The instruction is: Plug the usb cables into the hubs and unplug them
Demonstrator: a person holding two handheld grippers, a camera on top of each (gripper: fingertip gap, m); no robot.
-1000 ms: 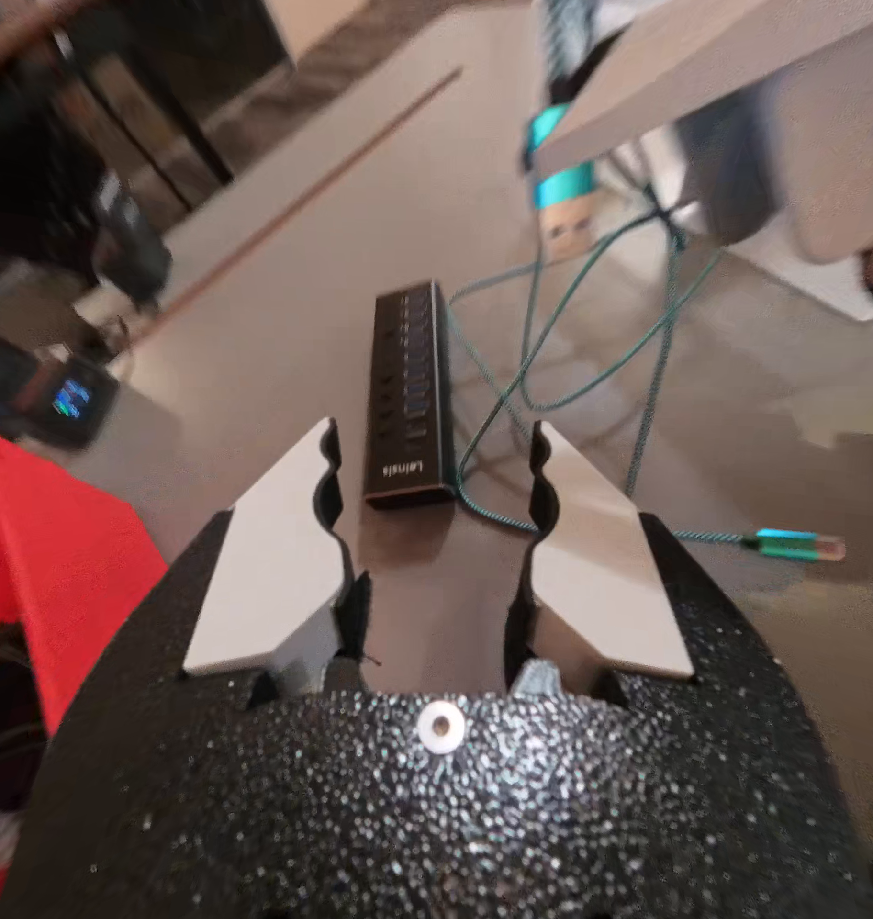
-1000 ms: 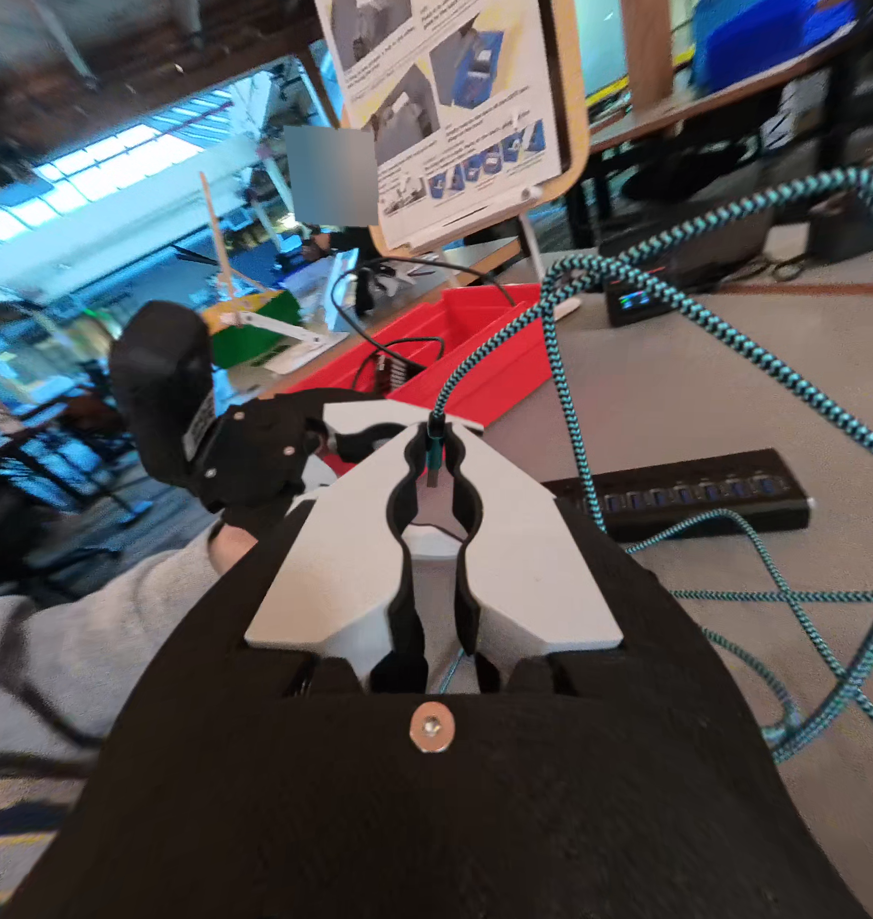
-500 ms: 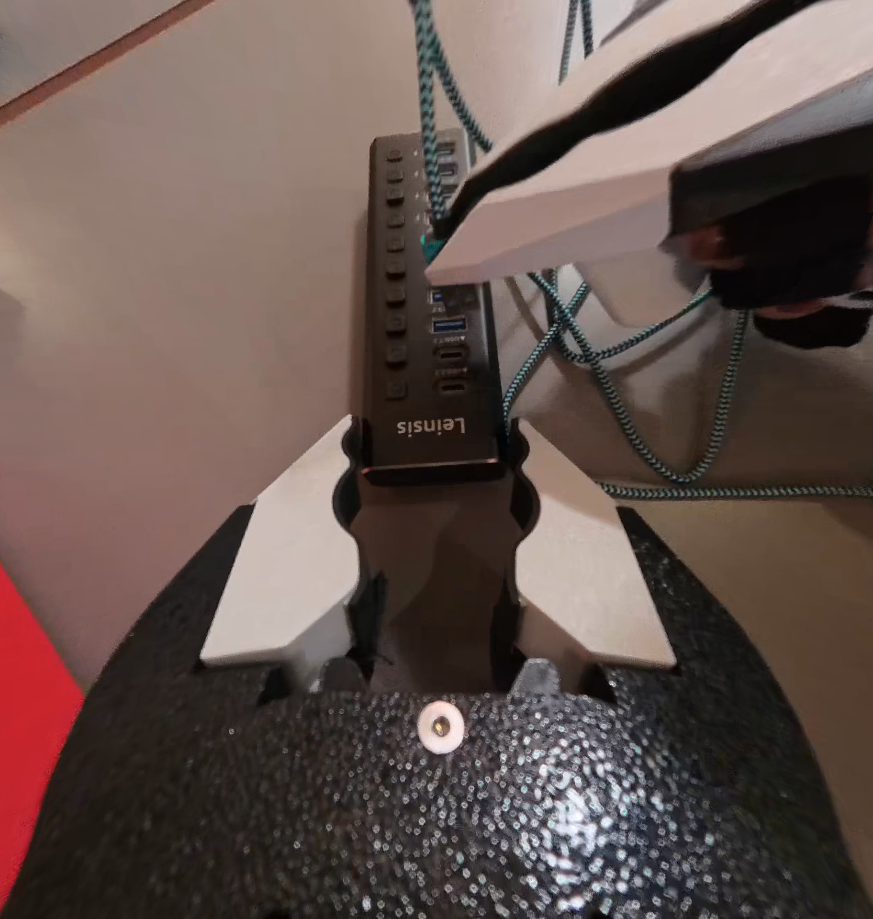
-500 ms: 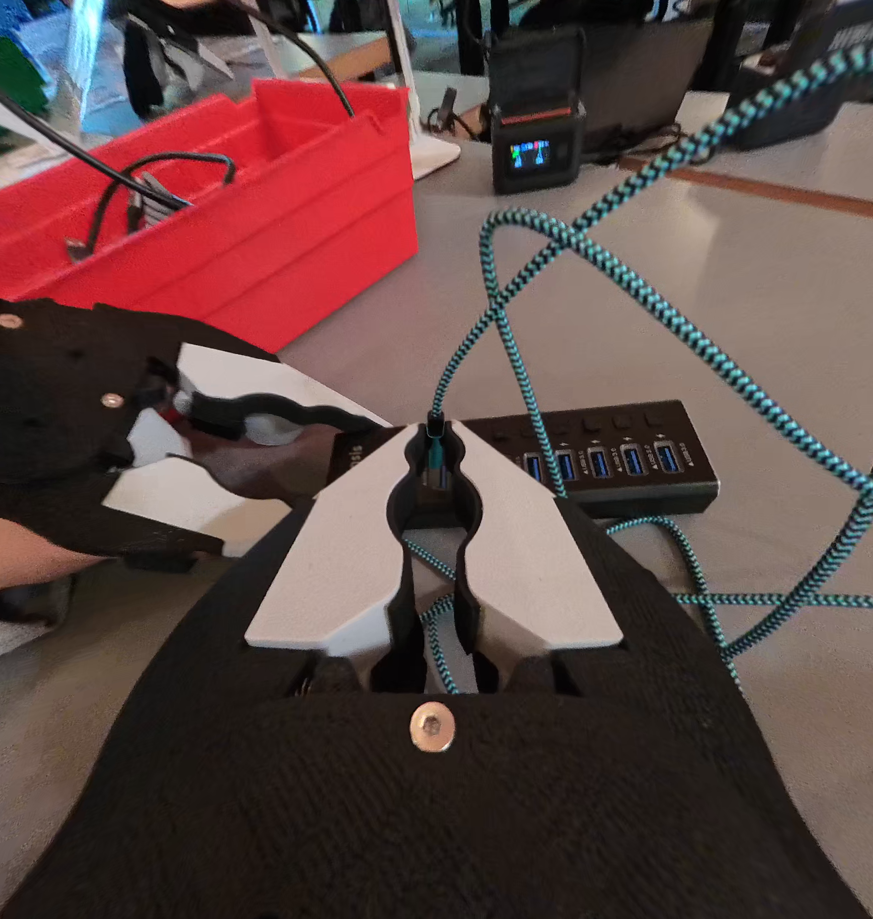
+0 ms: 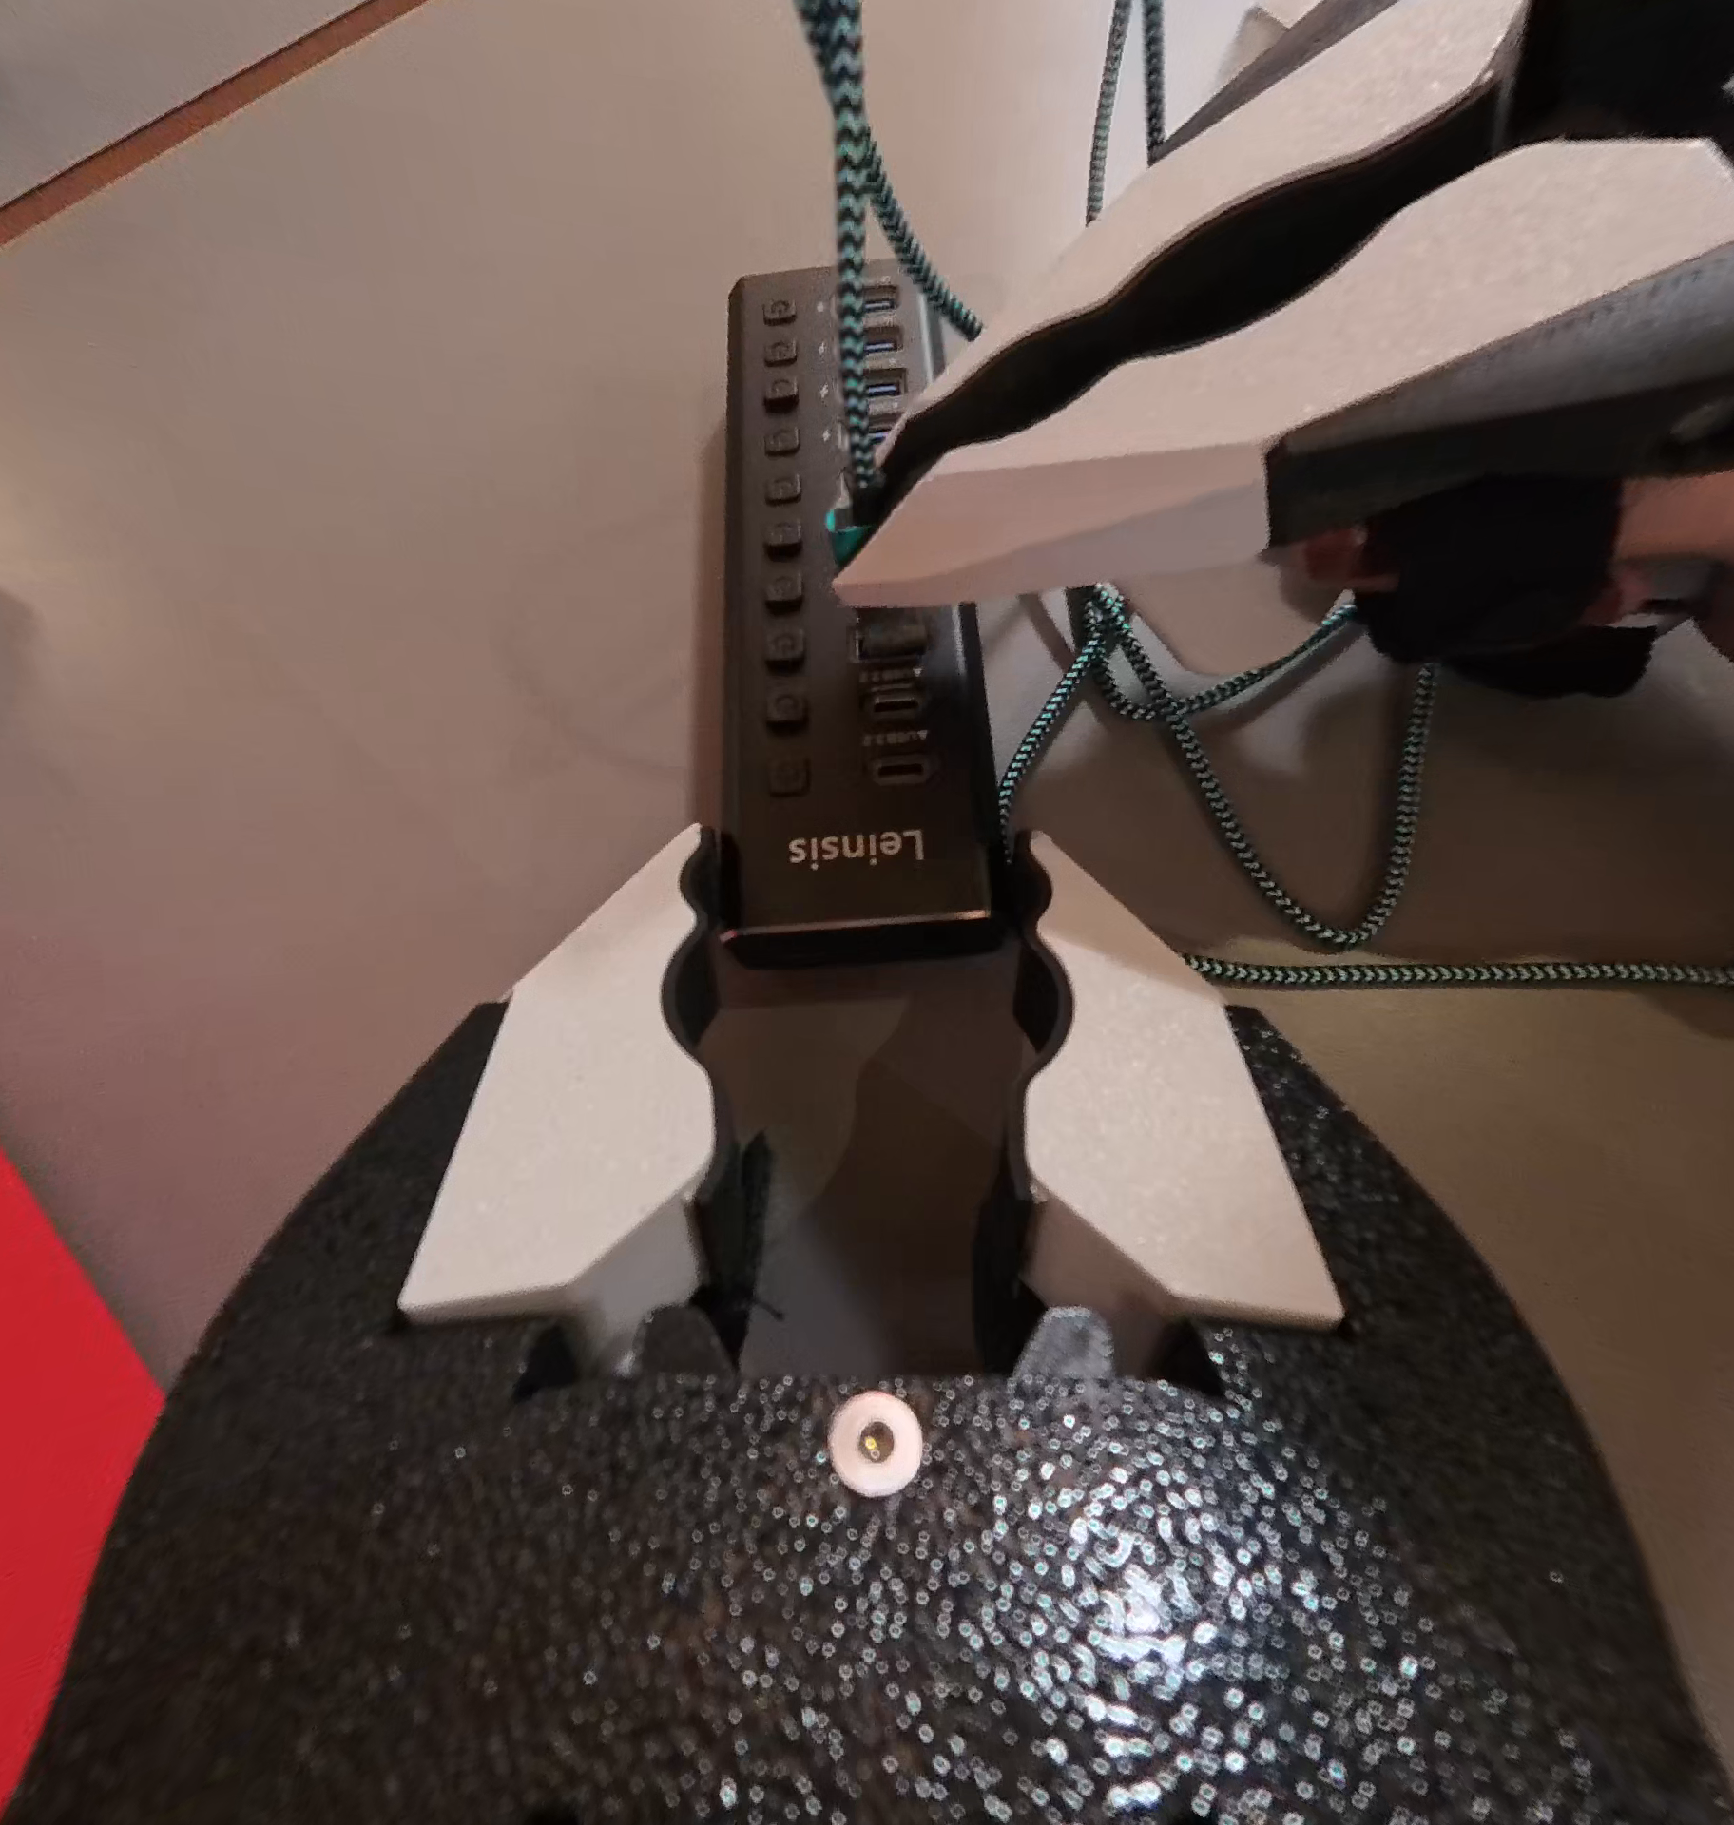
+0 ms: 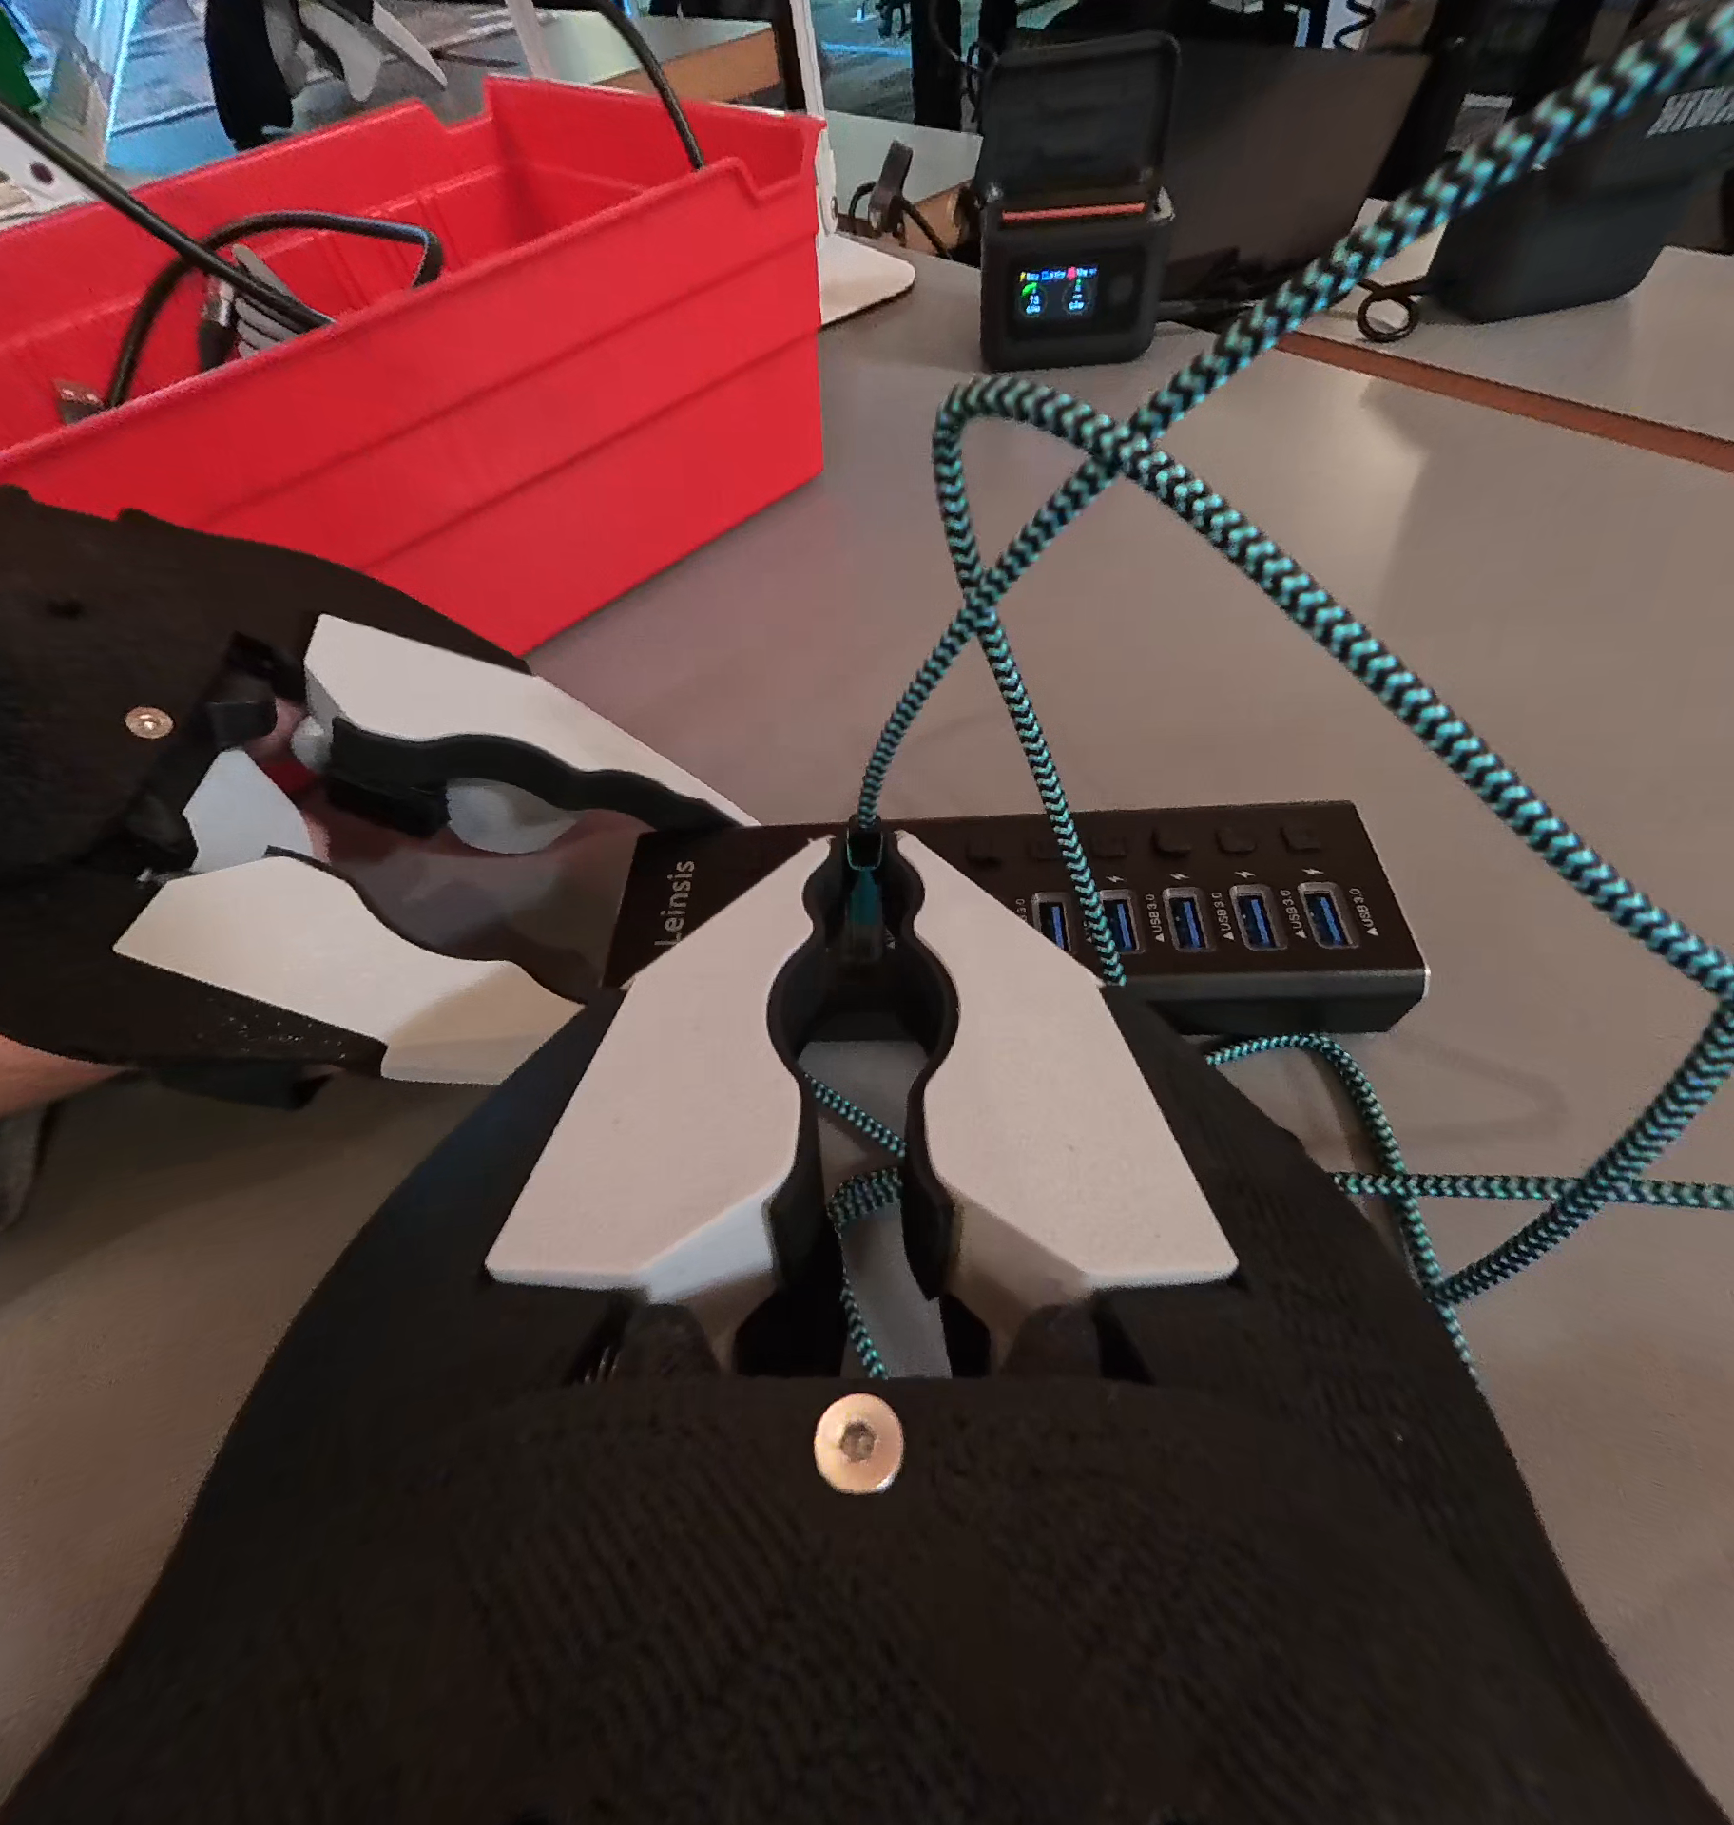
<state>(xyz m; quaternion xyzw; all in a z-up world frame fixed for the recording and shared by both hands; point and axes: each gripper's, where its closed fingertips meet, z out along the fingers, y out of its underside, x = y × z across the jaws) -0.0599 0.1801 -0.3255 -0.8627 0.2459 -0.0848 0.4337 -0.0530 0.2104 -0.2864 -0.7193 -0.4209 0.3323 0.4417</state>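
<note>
While the black USB hub (image 5: 858,632) lies flat on the grey desk (image 5: 349,553), the left hand-held gripper (image 5: 861,894) straddles its near end, one finger on each side wall. The fingers (image 5: 586,1067) appear to touch the hub's sides, clenched on that end. In the right wrist view the same gripper (image 6: 586,889) enters from the left and meets the left end of the hub (image 6: 1228,909).

The right hand-held gripper (image 6: 865,894) is clenched on a teal USB plug (image 6: 863,889), which sits pinched between the fingertips. The plug is positioned directly over the hub's port row, left of the five visible blue ports; the fingers hide whether it is seated in a port. In the left wrist view this gripper (image 5: 868,514) reaches in from the right, its tips at the middle of the port row, with the plug (image 5: 848,518) just visible at the tips.

A teal-and-black braided cable (image 6: 1238,553) rises from the plug, loops above the desk and trails off to the right; further loops lie on the desk near the hub's right end. One run of cable crosses the front of the hub over the blue ports.

A red bin (image 6: 428,336) containing black cables stands at far left. A small black device with a lit screen (image 6: 1070,267) stands beyond the hub.
</note>
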